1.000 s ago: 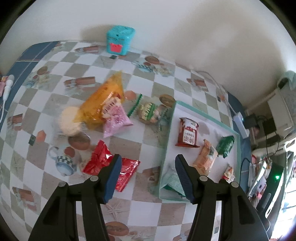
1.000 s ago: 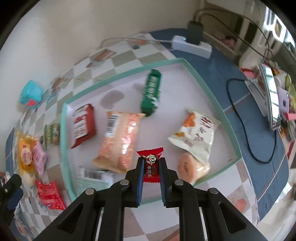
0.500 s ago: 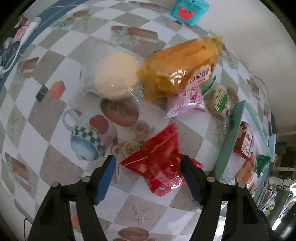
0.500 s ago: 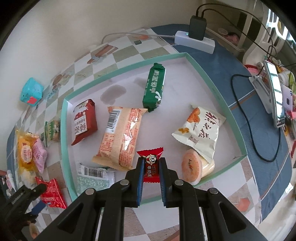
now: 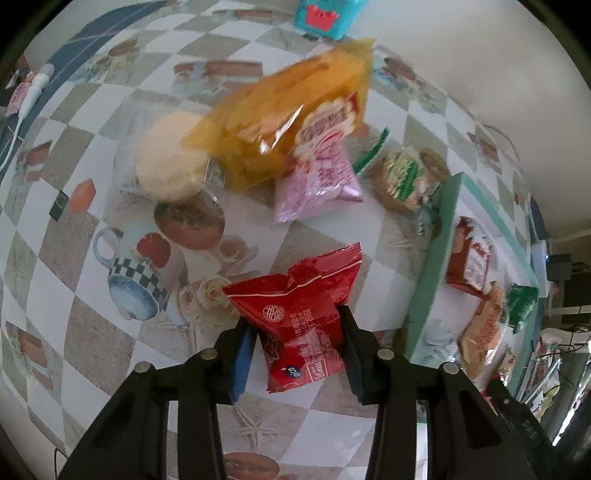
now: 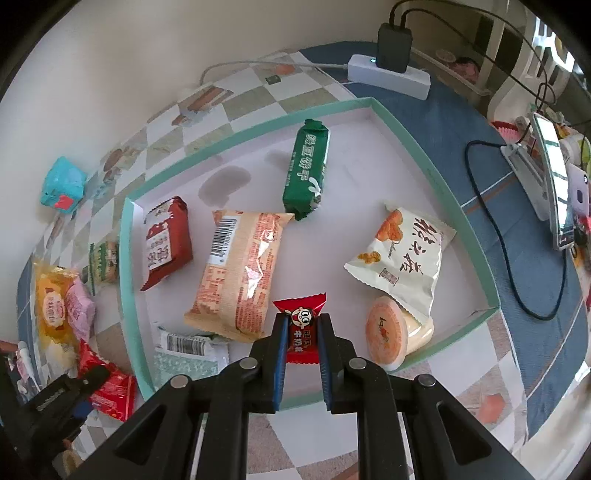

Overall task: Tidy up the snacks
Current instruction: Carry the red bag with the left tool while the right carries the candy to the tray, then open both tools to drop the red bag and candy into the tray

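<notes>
My left gripper (image 5: pixel 295 332) is shut on a red snack packet (image 5: pixel 299 314) that lies on the checkered tablecloth just left of the teal-rimmed tray (image 5: pixel 432 269). The same packet (image 6: pixel 107 384) and the left gripper (image 6: pixel 79 397) show at the lower left in the right wrist view. My right gripper (image 6: pixel 301 339) is shut on a small red candy (image 6: pixel 303 332) and holds it over the near edge of the tray (image 6: pixel 476 236). The tray holds several snack packs.
Left of the tray lie an orange bag (image 5: pixel 280 122), a pink packet (image 5: pixel 321 184), a round bun (image 5: pixel 171 162) and a green-striped pack (image 5: pixel 402 177). A teal box (image 5: pixel 325 16) stands by the wall. A power strip (image 6: pixel 391 75), cables and a phone (image 6: pixel 554 177) lie right of the tray.
My left gripper has come down over the red packet and closed on it. My right gripper still holds the candy and the tray looks slightly nearer.
</notes>
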Demonstrator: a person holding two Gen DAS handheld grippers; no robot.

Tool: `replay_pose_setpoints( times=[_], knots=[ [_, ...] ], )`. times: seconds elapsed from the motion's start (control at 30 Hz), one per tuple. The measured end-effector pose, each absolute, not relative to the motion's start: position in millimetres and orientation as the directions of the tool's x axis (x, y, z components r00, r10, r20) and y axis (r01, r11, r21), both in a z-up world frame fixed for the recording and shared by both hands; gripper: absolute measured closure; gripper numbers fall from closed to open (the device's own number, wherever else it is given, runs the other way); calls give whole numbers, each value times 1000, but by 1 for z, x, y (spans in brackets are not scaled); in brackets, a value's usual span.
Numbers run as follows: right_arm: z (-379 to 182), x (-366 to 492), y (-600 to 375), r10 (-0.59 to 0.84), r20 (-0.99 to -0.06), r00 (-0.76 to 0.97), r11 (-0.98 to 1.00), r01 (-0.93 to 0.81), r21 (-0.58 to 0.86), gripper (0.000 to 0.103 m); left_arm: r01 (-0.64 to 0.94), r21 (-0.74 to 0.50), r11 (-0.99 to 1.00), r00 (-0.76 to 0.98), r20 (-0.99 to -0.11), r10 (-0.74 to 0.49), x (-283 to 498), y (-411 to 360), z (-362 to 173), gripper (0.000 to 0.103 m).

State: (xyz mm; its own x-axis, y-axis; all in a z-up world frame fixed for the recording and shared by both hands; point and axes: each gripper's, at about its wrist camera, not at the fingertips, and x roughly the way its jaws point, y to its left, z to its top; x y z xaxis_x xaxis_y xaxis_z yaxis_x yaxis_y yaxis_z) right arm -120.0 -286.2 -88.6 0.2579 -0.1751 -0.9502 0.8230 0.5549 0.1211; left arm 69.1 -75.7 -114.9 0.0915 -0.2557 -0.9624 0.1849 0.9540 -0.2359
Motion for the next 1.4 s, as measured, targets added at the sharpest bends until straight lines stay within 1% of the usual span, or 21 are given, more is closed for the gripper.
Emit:
replay_pose_setpoints(
  times=[0.13,0.23,0.33,0.5,0.6,0.73,0.8,0.87,0.93,1.0,1.03,1.07,1.1,1.17,1.23,1.27,1.3,1.33,1.37,1.4],
  knots=[
    [-85,-119,-295,-192,-945,266,540,832,124,86,230,-288,930,146,-934,-325,67,-84,-88,59],
    [-78,-116,-306,-215,-935,282,517,845,135,86,305,-320,897,168,-909,-381,62,-111,-69,59],
    [-70,-112,-315,-244,-927,284,494,859,133,86,384,-322,866,166,-898,-408,56,-145,-62,59],
    [-69,-106,-333,-265,-928,261,457,882,117,86,473,-350,809,145,-875,-463,48,-192,-64,58],
    [-72,-107,-345,-269,-931,248,439,892,111,86,519,-341,784,147,-868,-475,37,-221,-68,58],
    [-73,-107,-358,-279,-926,253,410,904,124,86,543,-344,766,131,-866,-483,36,-233,-78,58],
    [-72,-106,-364,-283,-922,264,399,906,137,83,552,-352,756,116,-866,-487,35,-237,-83,58],
    [-71,-107,-368,-286,-921,263,383,913,141,83,555,-356,752,107,-866,-488,36,-239,-85,58],
    [-73,-107,-370,-285,-923,259,374,917,142,83,554,-361,750,99,-866,-490,38,-240,-87,55],
    [-74,-109,-371,-285,-925,249,362,922,137,83,547,-371,750,91,-865,-494,41,-238,-86,39],
    [-75,-110,-372,-284,-927,246,359,924,135,81,546,-370,752,92,-865,-493,42,-236,-84,37],
    [-75,-111,-372,-281,-929,241,356,925,132,76,546,-366,753,95,-867,-490,42,-235,-83,37],
    [-75,-111,-373,-279,-929,241,357,925,132,68,548,-360,755,100,-868,-486,42,-234,-80,37],
    [-73,-111,-371,-281,-929,241,359,924,131,60,547,-352,760,107,-870,-481,43,-230,-75,36],
    [-70,-110,-367,-288,-927,239,371,920,122,59,543,-349,764,109,-873,-476,44,-226,-71,34],
    [-67,-109,-363,-293,-925,242,381,917,119,57,541,-345,767,110,-875,-471,45,-224,-69,29],
    [-66,-108,-361,-296,-924,243,386,915,117,51,538,-340,772,113,-878,-465,45,-221,-66,24],
    [-63,-107,-358,-300,-922,245,390,913,116,46,534,-333,777,120,-880,-459,45,-218,-64,22],
    [-62,-107,-354,-304,-919,250,395,911,118,36,531,-325,783,129,-882,-453,46,-214,-61,20],
    [-60,-106,-349,-306,-916,259,406,906,120,33,526,-311,792,141,-886,-442,47,-209,-59,20]
  ],
)
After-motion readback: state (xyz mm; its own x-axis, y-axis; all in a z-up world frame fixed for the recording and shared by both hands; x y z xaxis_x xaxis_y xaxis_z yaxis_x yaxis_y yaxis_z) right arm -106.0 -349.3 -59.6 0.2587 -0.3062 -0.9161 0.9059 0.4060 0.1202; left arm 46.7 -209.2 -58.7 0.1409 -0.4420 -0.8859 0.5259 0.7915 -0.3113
